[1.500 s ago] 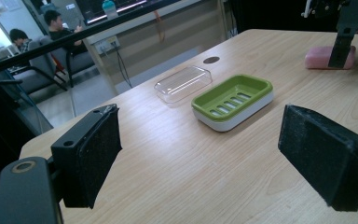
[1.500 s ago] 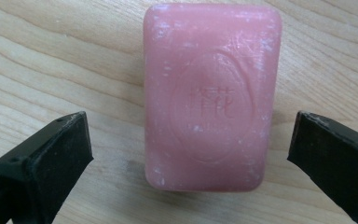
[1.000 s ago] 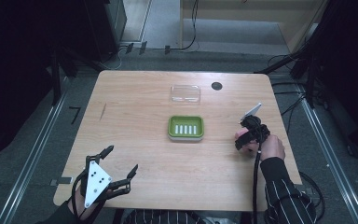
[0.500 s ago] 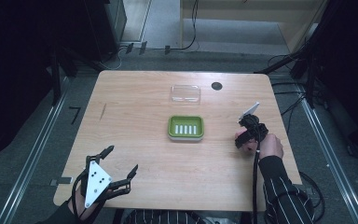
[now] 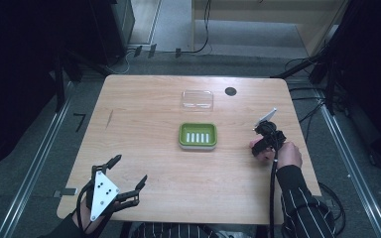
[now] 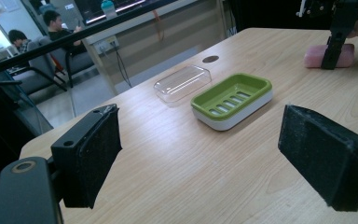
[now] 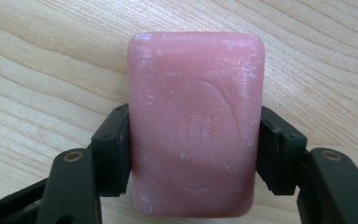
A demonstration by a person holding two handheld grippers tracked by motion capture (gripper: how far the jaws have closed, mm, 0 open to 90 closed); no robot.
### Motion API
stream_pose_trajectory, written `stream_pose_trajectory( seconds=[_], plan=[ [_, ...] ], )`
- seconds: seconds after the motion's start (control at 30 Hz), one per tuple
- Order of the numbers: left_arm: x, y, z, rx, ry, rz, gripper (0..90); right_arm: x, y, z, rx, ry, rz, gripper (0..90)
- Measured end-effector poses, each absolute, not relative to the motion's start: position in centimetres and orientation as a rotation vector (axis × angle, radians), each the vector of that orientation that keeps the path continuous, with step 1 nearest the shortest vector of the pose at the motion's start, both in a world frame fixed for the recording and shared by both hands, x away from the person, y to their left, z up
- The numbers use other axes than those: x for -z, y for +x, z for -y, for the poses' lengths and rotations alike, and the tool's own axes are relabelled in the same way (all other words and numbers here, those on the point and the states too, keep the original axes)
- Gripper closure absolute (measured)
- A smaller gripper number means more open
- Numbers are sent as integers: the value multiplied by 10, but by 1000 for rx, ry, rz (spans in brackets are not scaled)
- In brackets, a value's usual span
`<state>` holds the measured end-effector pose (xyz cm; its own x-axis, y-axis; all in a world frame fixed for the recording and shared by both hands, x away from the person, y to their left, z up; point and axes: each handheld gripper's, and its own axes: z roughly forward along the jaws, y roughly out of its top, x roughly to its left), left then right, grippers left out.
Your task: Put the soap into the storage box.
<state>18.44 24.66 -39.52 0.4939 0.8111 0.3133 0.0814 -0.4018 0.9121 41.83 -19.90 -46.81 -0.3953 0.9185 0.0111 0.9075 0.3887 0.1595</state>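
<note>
A pink bar of soap (image 7: 196, 121) lies flat on the wooden table, and the pads of my right gripper (image 7: 196, 145) press against its two long sides. From above, that gripper (image 5: 261, 143) stands at the right side of the table, pointing down over the soap (image 5: 253, 144). The green soap dish (image 5: 197, 135) with a slotted floor sits at the table's middle, with nothing in it. My left gripper (image 5: 129, 169) hovers open near the front left corner. Its jaws stand wide apart (image 6: 200, 158), facing the dish (image 6: 230, 95) and the soap (image 6: 344, 56).
A clear plastic lid (image 5: 197, 99) lies just behind the dish, also seen as a clear lid (image 6: 182, 83) in the left gripper view. A small black round spot (image 5: 230, 91) marks the table at the back right. People sit beyond the table's far edge.
The right hand and its gripper have shifted only slightly over the soap. The left gripper has stayed where it was.
</note>
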Motion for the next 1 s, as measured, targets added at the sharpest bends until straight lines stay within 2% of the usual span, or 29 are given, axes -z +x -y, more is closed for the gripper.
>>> stream_pose_trajectory(
  seconds=[1.0],
  plan=[
    [395, 184, -247, -987, 1803, -756, 133, 447, 419, 186, -267, 1466, -2613, 388]
  ],
)
